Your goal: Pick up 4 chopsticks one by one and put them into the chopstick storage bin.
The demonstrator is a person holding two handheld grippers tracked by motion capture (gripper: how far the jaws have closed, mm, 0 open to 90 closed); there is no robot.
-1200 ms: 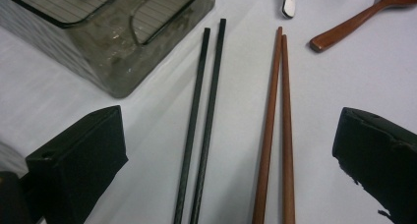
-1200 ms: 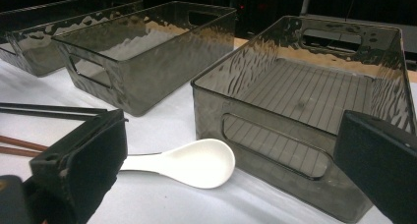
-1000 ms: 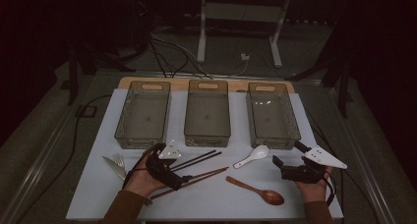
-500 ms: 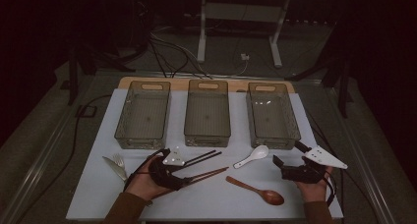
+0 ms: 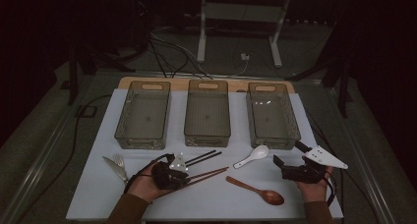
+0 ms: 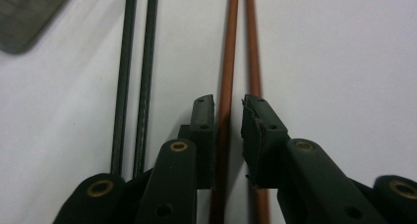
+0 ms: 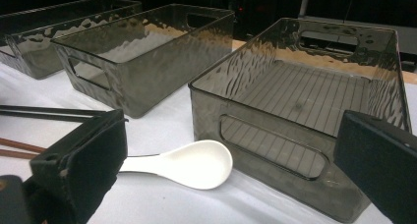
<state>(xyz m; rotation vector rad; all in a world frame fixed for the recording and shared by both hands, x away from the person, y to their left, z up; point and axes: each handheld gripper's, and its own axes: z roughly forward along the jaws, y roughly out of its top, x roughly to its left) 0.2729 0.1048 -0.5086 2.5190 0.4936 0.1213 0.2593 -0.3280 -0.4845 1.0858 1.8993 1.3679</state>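
Note:
A pair of brown chopsticks (image 5: 206, 175) lies on the white mat, with a black pair (image 5: 202, 158) just behind it. My left gripper (image 5: 183, 171) rests low over the brown pair. In the left gripper view its jaws (image 6: 227, 103) have just been closing. One brown chopstick (image 6: 231, 47) runs through the narrow gap still left between the pads, and the other passes under the right pad. The black pair (image 6: 135, 62) lies apart to the left. My right gripper (image 5: 289, 154) stands open and empty, and the white spoon (image 7: 187, 162) lies ahead of its jaws (image 7: 231, 130).
Three smoky clear bins stand in a row at the back: left (image 5: 139, 144), middle (image 5: 206, 140), right (image 5: 275, 141). The right bin's wall (image 7: 275, 150) is close ahead of my right gripper. A wooden spoon (image 5: 258, 190) lies near the front edge. A fork and knife (image 5: 115, 165) lie at the left.
My left gripper has edged right along the brown chopsticks, and its jaws have narrowed around them. The right gripper has stayed in place.

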